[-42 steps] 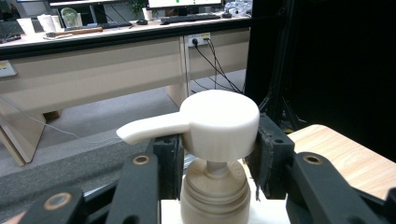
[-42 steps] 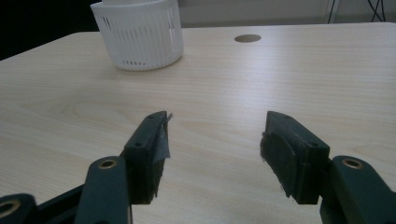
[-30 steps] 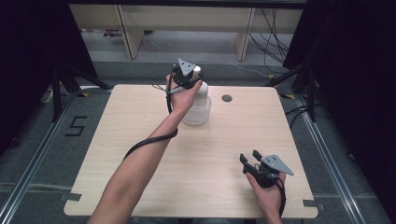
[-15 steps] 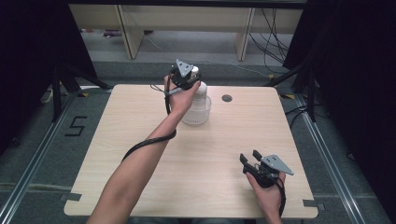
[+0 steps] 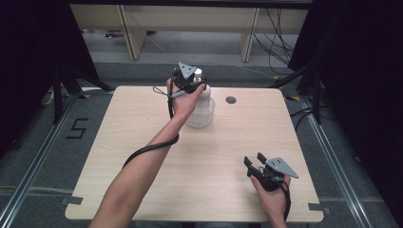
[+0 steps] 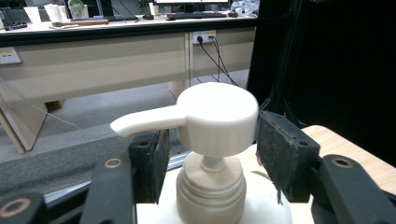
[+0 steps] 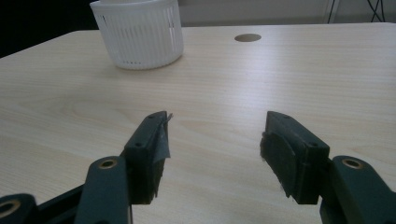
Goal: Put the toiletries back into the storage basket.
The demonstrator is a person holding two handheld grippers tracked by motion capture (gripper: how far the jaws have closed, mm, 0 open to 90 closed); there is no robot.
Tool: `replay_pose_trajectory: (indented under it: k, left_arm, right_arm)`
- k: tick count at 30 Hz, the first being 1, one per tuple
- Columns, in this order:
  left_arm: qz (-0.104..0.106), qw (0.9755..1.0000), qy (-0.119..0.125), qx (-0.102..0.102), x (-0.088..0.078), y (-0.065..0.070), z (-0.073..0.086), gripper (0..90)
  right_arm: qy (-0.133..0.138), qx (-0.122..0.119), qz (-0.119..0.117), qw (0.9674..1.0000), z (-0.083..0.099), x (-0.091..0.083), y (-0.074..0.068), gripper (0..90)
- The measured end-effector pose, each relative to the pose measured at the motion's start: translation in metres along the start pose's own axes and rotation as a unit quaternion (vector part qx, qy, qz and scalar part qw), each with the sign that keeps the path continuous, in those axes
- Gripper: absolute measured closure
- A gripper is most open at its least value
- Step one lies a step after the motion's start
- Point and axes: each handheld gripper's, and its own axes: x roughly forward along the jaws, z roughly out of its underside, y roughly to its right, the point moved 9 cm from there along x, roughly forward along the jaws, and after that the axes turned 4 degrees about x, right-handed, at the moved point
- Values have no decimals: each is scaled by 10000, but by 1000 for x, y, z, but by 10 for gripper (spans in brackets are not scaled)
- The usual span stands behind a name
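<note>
A pale wooden table [image 5: 142, 156] stands on a grey floor, with light-coloured desks and trailing cables beyond its far edge and dark curtains to both sides. A small round hole [image 5: 231, 100] is cut in the tabletop near the far edge.

Toward the far side, a little left of that hole, a white pump bottle [image 5: 201, 100] stands upright inside a white ribbed basket [image 5: 199, 116]. The bottle's long axis runs straight up from the table. In the left gripper view the pump head [image 6: 217, 112] sits on a thin stem above a threaded collar, and its spout [image 6: 144, 123] sticks out level to the left of that view, across the gripper's left jaw.

The left gripper [image 5: 189, 80] is at the top of the bottle, its jaws one on each side of the pump head. The right pad looks to be against the head or very close; the left pad sits under the spout, with a slim gap to the head. It brackets the head but I cannot tell whether it is actually clamped.

The right gripper [image 5: 256, 164] rests low over the near right part of the table, well apart from the bottle, jaws spread wide and holding nothing.

The bottle is probably stiff plastic, smooth, and heavier if full. The round head would likely turn or slip between flat pads, and the stem gives when pressed, so the collar or neck below seems the firmer place to grip.
</note>
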Motion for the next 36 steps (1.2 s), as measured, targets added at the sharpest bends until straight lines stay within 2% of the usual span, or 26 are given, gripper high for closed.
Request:
replay_pose_trajectory:
  k: [2,6,23,34,36]
  left_arm:
    - [13,10000,3,4,-2,0,1,430]
    - [26,10000,16,-6,-6,1,2,424]
    - [185,9998,-30,-71,-27,-4,10,409]
    - [294,9995,-104,26,-42,-3,21,398]
    - [307,9994,-119,66,-44,-3,23,396]
  right_arm:
    - [17,4,-53,10000,0,1,-1,413]
    - [22,-43,-46,10000,0,1,0,413]
    - [2,14,-11,10000,0,0,0,413]
    - [-11,7,-6,10000,0,0,0,414]
    - [15,-68,-5,10000,0,1,1,413]
